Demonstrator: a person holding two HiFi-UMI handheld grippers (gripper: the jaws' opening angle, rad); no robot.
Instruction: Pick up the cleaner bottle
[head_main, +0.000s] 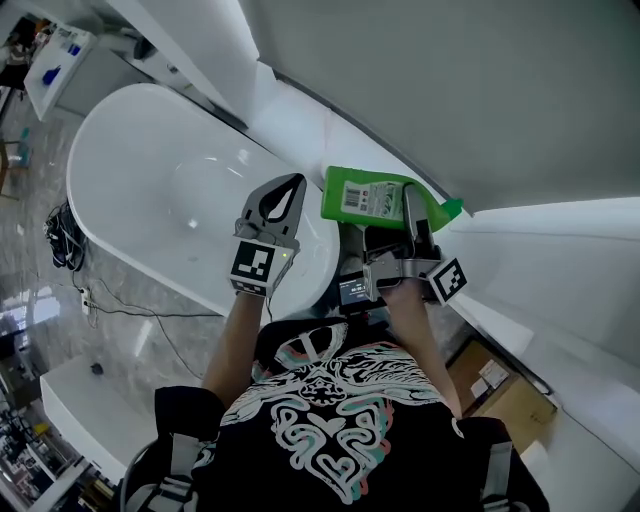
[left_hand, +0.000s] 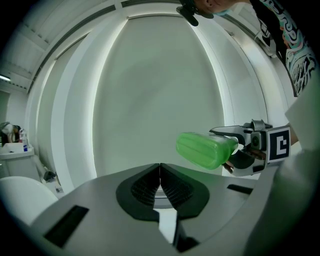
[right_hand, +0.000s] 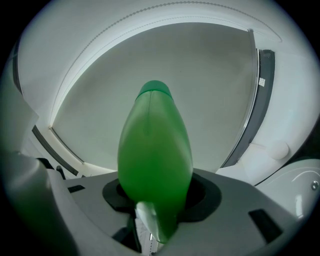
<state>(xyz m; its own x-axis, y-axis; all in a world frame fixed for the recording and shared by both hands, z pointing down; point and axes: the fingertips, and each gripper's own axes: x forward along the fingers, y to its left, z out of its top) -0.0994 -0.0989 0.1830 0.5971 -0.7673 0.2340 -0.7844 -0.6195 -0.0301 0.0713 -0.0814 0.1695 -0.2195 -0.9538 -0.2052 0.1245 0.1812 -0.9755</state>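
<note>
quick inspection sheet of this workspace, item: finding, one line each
surface: white bathtub, glossy, below both grippers
job's things: green cleaner bottle held in the air, lying sideways, label up in the head view
clutter: brown cardboard box on the floor at the person's right
grippers: left gripper jaws together, nothing between them; right gripper closed on the bottle
cables: black cables bunched on the floor beside the tub, one thin lead trailing off
surroundings: grey marbled floor, white wall panels
</note>
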